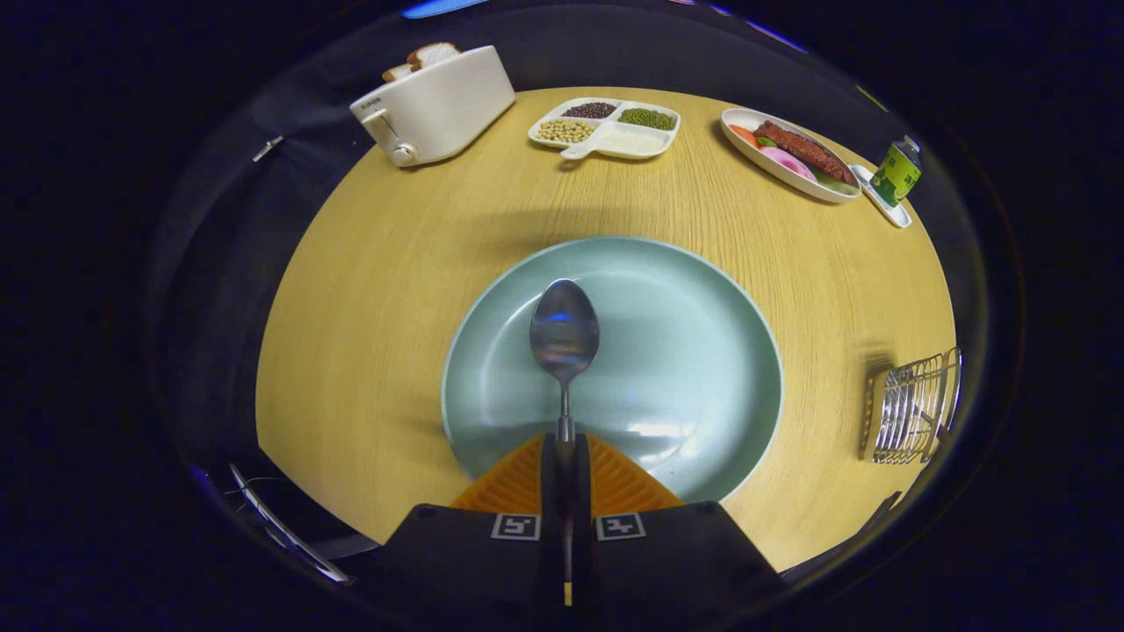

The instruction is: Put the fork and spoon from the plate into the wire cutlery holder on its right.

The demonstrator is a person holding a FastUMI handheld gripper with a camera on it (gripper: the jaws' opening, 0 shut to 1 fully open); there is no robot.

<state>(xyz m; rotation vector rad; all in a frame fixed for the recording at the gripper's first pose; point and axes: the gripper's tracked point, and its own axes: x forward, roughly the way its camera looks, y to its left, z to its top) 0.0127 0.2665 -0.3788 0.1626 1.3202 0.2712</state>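
Observation:
My gripper (565, 452) is shut on the handle of a metal spoon (564, 338). The spoon points straight ahead of the fingers, its bowl over the middle of a pale green plate (702, 351). Apart from the spoon, the plate's surface is bare. The wire cutlery holder (913, 408) stands on the wooden table to the right of the plate, close to the table's right edge. What it holds cannot be made out through its wires.
Beyond the plate stand a white toaster (435, 105) with bread in it, a divided white dish of beans (606, 127), an oval dish of food (790, 154) and a green can (897, 171) on a small tray. The round wooden table (369, 290) drops off on both sides.

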